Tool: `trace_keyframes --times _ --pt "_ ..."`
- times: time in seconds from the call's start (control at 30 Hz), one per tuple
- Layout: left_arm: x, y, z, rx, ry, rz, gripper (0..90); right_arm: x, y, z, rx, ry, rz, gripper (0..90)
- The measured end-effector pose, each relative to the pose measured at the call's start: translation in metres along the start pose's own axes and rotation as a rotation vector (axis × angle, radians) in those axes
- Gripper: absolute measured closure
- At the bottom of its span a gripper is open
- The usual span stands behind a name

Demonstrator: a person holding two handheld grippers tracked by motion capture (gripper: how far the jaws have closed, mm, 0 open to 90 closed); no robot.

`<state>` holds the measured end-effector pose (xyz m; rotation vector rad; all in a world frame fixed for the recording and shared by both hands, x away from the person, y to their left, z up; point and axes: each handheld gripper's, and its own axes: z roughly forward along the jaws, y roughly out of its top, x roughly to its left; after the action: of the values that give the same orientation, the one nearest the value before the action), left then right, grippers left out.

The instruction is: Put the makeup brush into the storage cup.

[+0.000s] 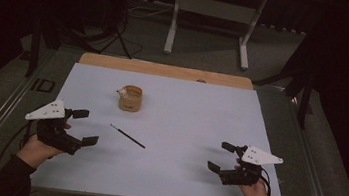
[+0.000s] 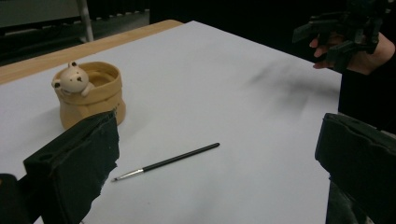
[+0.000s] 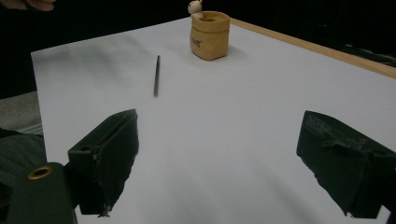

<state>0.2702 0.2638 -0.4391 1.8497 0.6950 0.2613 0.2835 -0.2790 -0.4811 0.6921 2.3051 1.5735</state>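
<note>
Both tongs, left tongs (image 1: pixel 82 127) and right tongs (image 1: pixel 220 156), are gaping wide and empty, risking rolling the thin brush (image 1: pixel 127 136) across the bench (image 1: pixel 201 111) with a careless pinch.

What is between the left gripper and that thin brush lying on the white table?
Nothing visible. The left gripper is held with its jaws wide apart, and only bare white table lies between it and the brush. The tan pot with the little bear stands farther back, off that line.
</note>
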Motion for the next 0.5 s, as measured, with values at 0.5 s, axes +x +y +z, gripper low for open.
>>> trace_keyframes --times 0.5 --pt "0.004 0.024 0.007 0.047 -0.011 0.083 0.0 0.001 0.0 0.002 0.01 0.008 -0.003 12.8"
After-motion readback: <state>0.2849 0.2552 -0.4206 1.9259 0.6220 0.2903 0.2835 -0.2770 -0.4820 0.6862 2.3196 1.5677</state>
